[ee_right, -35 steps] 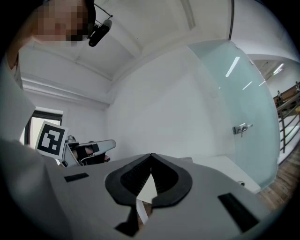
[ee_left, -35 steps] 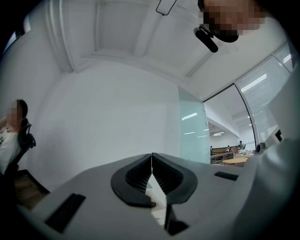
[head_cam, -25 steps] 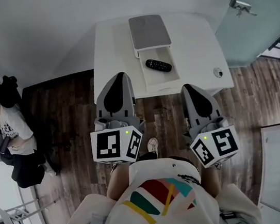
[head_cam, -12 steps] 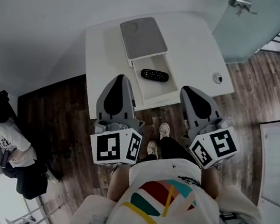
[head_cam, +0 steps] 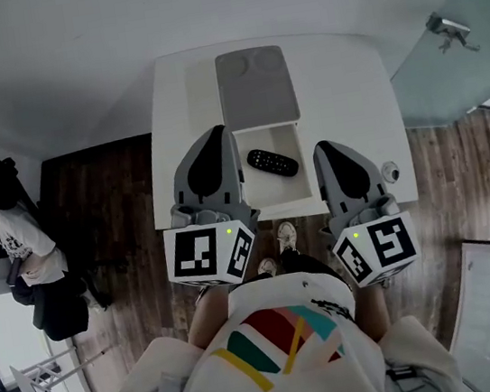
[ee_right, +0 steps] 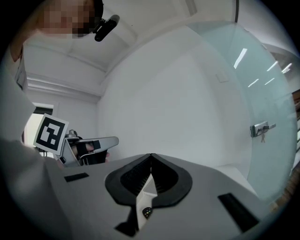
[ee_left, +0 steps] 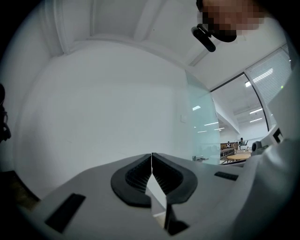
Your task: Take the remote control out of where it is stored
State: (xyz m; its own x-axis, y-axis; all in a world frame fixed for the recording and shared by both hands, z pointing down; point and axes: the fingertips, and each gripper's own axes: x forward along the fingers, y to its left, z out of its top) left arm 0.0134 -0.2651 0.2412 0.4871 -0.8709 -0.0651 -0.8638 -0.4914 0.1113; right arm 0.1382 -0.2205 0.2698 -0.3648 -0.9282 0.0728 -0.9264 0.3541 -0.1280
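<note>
A black remote control [head_cam: 273, 162] lies in the open white drawer [head_cam: 291, 189] of a grey box [head_cam: 255, 84] on the white table [head_cam: 338, 85]. My left gripper [head_cam: 211, 135] is held level just left of the drawer, its tip over the table's front part; its jaws are shut on nothing [ee_left: 151, 154]. My right gripper [head_cam: 325, 149] hangs just right of the drawer, also shut and empty [ee_right: 150, 154]. Below its closed jaws, the right gripper view shows a bit of the remote control [ee_right: 146, 212]. Neither gripper touches the remote.
A small round object [head_cam: 391, 171] sits on the table's right front corner. A person [head_cam: 15, 243] stands at the far left on the wooden floor [head_cam: 110, 211]. A glass door with a handle [head_cam: 448, 28] is at the right. White wall lies behind the table.
Both grippers have moved forward towards the table and now flank the open drawer. The table and drawer appear closer in the head view. Both stay shut.
</note>
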